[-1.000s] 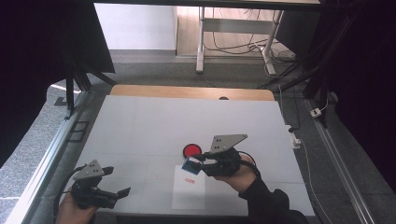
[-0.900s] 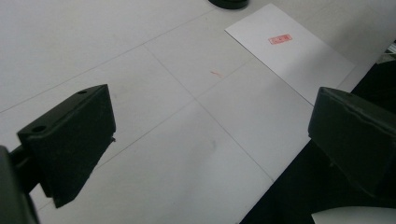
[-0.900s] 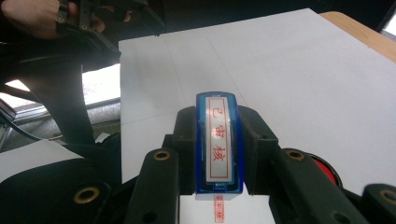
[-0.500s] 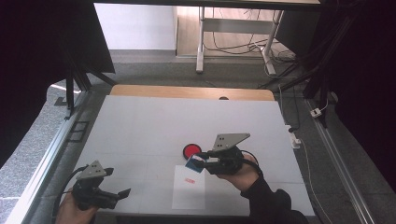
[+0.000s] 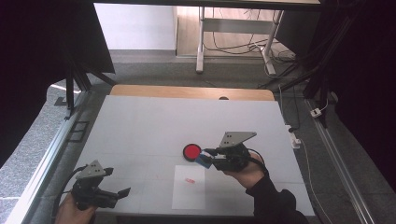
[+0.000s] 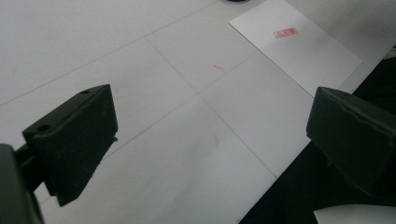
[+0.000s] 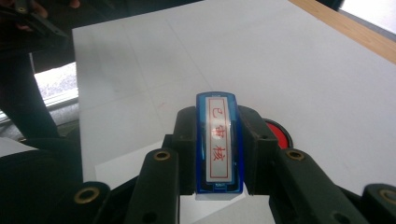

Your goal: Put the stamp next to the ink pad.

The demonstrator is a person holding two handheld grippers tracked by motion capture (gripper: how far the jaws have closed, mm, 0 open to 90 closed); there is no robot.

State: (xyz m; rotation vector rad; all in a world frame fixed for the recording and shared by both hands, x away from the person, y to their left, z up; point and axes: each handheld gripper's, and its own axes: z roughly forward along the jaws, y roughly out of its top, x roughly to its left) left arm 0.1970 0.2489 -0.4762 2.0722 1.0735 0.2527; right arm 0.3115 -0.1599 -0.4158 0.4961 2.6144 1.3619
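Blue translucent plastic stamp (image 7: 218, 142), a narrow rectangular block with a white label of red characters on its top, sits clamped between the jaws of the right tongs (image 5: 208, 160), which are closed hard against its two long sides; in the high view it hangs just above the surface between the round red ink pad (image 5: 191, 151) and the white sheet of paper (image 5: 189, 186). It looks light and rigid, a hard shell that will not give under the jaws, but its glossy sides are probably slick, so the broad flat flanks taken low on the body, as now, seem the safest hold; pinching the short ends would likely let it twist. A rubber face underneath may carry ink, so it is best kept off the bare white surface (image 5: 154, 121), where a faint red streak already shows. The paper, already bearing one small red stamped mark (image 5: 188, 180), is thin and loose and could slide or lift with the stamp if nothing pins it. The left tongs (image 5: 122, 192) stand wide open and empty near the front left corner, well apart from the paper. Open room is generous: the far half of the surface is bare up to the wooden strip (image 5: 191, 92) at its back edge, while the paper's near end lies close to the front edge, where the person's dark sleeve (image 5: 273, 205) comes in.
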